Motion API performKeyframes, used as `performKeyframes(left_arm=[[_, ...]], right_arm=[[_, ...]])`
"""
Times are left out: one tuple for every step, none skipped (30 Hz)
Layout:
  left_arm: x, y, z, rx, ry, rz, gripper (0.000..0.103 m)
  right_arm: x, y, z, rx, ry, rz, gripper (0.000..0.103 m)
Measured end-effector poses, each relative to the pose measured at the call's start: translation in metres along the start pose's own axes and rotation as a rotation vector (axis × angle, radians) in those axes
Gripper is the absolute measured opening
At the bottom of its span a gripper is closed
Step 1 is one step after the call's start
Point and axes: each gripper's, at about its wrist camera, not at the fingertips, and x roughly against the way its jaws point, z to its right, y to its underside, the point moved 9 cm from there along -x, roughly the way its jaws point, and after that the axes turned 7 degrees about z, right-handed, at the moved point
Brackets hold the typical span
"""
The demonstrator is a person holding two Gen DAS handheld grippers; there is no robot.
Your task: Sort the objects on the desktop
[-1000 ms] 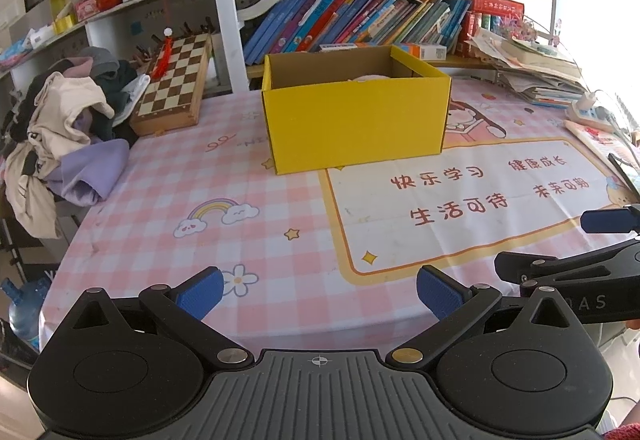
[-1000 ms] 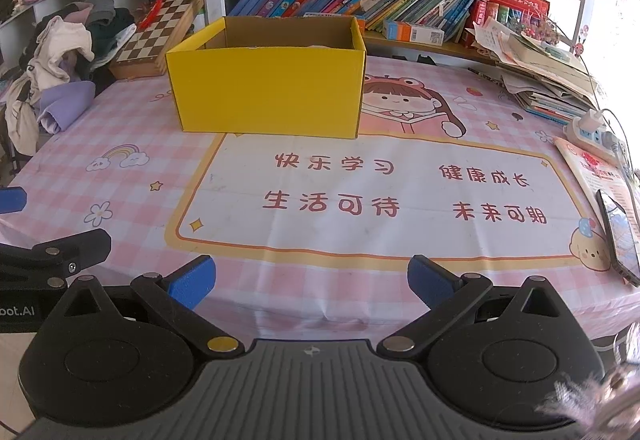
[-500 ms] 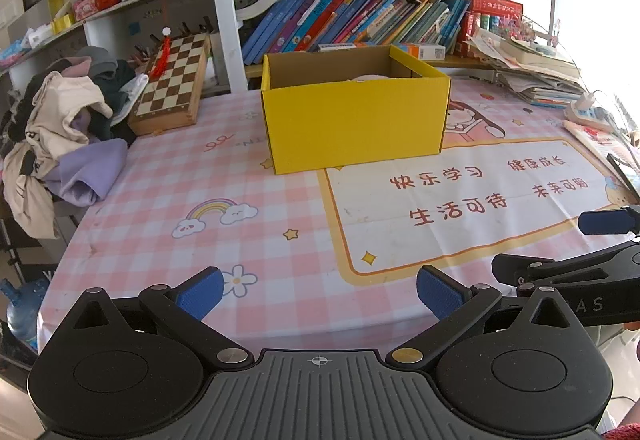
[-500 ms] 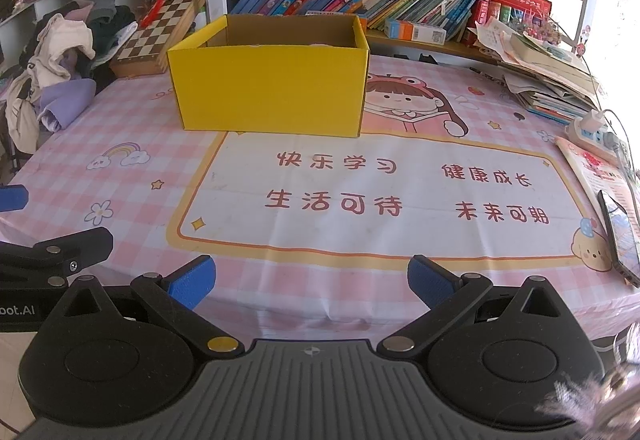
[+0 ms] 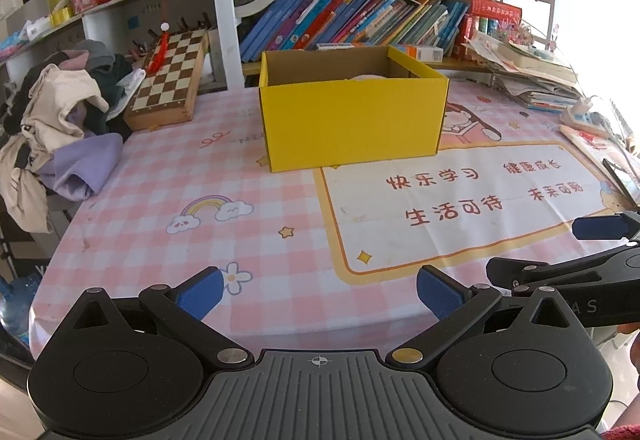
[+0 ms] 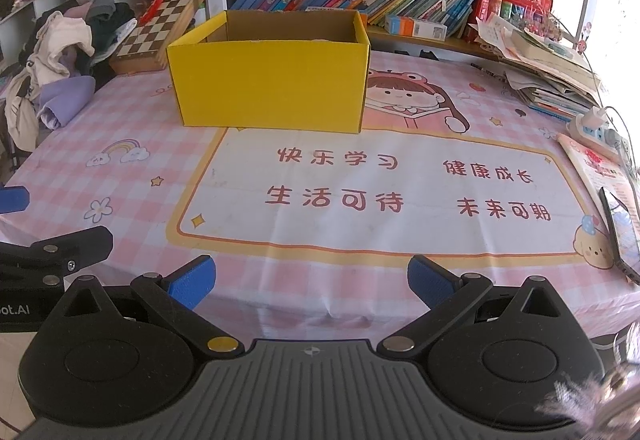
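Both the left gripper (image 5: 318,290) and right gripper (image 6: 311,280) are wide open, empty. The box (image 5: 352,112), upper middle, looks light and bendy; maybe pinch its rim.

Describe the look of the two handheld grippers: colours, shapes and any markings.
Both match. The left gripper and right gripper have matte black bodies with a ribbed grey centre plate bearing a small crosshair mark, two round black housings, angled black linkage arms with silver and brass pivot pins, and textured blue pads on the jaws. Partial white lettering shows on each side.

One yellow box (image 5: 352,120), one chessboard (image 5: 166,80), two grippers (image 5: 320,296) (image 6: 311,282)
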Motion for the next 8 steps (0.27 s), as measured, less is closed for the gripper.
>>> performKeyframes(left_arm=[[-0.0001, -0.0001, -0.0001, 0.0, 0.0, 0.0, 0.103], [-0.0002, -0.0002, -0.0002, 0.001, 0.001, 0.0, 0.103], [-0.0002, -0.0003, -0.0004, 0.001, 0.001, 0.0, 0.103], [-0.0005, -0.0003, -0.0002, 0.002, 0.002, 0.0, 0.103], [-0.0009, -0.0003, 0.0, 0.002, 0.004, -0.001, 0.103], [-0.0011, -0.0003, 0.0002, 0.002, 0.005, -0.002, 0.103], [-0.0012, -0.0002, 0.0004, 0.002, 0.005, -0.003, 0.103], [-0.0014, -0.0003, 0.0007, 0.0, 0.006, -0.005, 0.103]], right_arm=[[-0.0002, 0.0, -0.0002, 0.0, -0.001, -0.001, 0.103], [-0.0005, 0.0001, -0.0003, 0.0, -0.001, -0.002, 0.103], [-0.0008, 0.0002, -0.0003, 0.001, -0.002, -0.003, 0.103], [-0.001, 0.0003, -0.0004, 0.001, -0.002, -0.004, 0.103], [-0.0012, 0.0004, -0.0005, 0.001, -0.002, -0.005, 0.103], [-0.0015, 0.0005, -0.0006, 0.001, -0.002, -0.006, 0.103], [-0.0016, 0.0005, -0.0007, 0.001, -0.003, -0.007, 0.103], [-0.0018, 0.0006, -0.0008, 0.001, -0.003, -0.008, 0.103]])
